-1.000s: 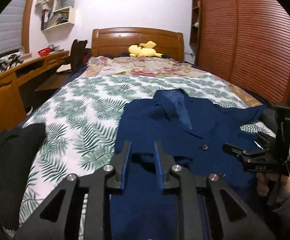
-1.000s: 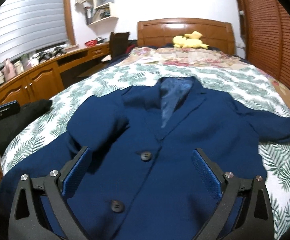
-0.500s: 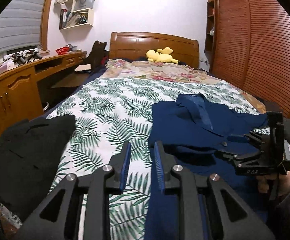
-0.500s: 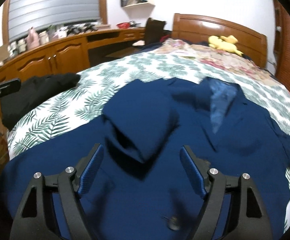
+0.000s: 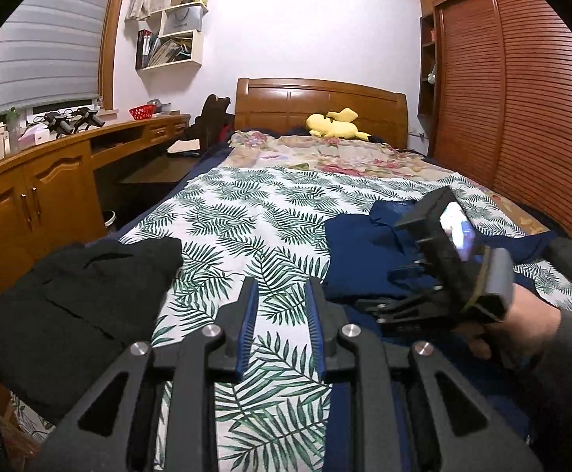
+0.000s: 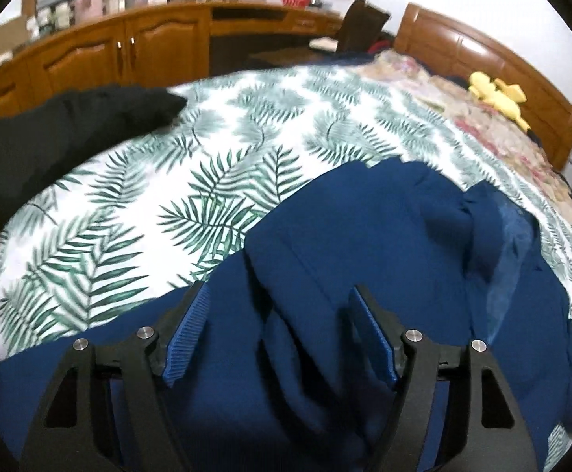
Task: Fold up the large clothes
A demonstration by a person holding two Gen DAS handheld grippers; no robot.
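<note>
Since the earlier frames the blue jacket (image 6: 364, 275) had changed shape: one sleeve, spread out to the side a second before, now lay doubled over the body, and the right wrist view had swung down and closer over it. The jacket filled the lower centre and right of that view, lying on the leaf-print bedspread (image 6: 167, 181), collar towards the upper right.

The right hand-held gripper (image 6: 282, 338) hung over the folded sleeve edge with its jaws fairly wide and closing; a ridge of blue cloth lay between them, though the pads did not yet seem to press it.

In the left wrist view the left hand-held gripper (image 5: 282, 318) stood narrow at lower centre, with only bedspread showing in its slim gap and nothing held.

A black garment (image 5: 73, 299) sat at the lower left, well apart from the jacket.

By my reading the step in hand was the sleeve-and-side fold. The next move likely called for a firm pinch on that doubled edge, then carrying it across without dragging the layer beneath.
</note>
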